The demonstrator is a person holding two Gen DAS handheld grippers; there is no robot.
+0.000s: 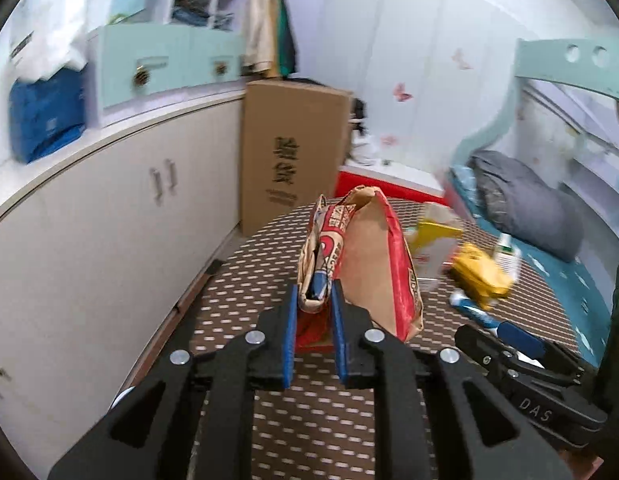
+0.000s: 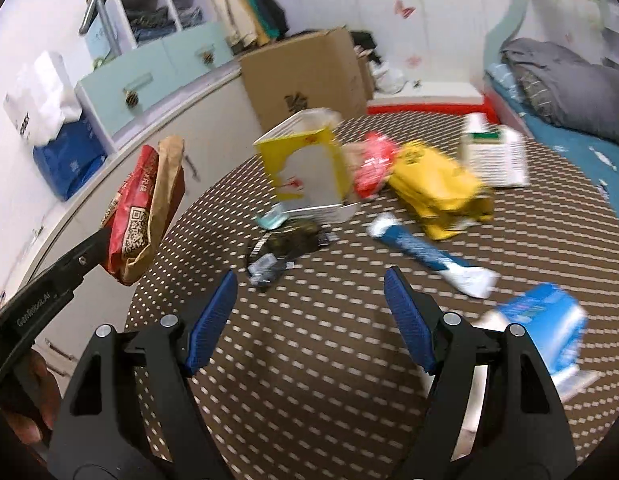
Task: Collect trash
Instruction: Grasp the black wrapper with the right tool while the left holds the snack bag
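Observation:
My left gripper [image 1: 313, 300] is shut on a red and brown paper snack bag [image 1: 369, 264] and holds it above the dotted brown table [image 1: 237, 312]. The same bag [image 2: 145, 208] shows at the left of the right wrist view, hanging from the left gripper. My right gripper [image 2: 309, 300] is open and empty above the table [image 2: 309, 360]. Ahead of it lie a dark crumpled wrapper [image 2: 285, 248], a blue and white tube wrapper [image 2: 425, 256], a yellow bag [image 2: 437, 188], a yellow and white box [image 2: 309, 168], a red wrapper [image 2: 373, 164] and a blue carton [image 2: 549, 328].
A white cabinet [image 1: 89, 208] runs along the left. A tall cardboard box [image 1: 289, 152] stands behind the table. A bed with a grey pillow [image 1: 525, 204] is at the right. A white and green box [image 2: 493, 152] lies at the table's far right.

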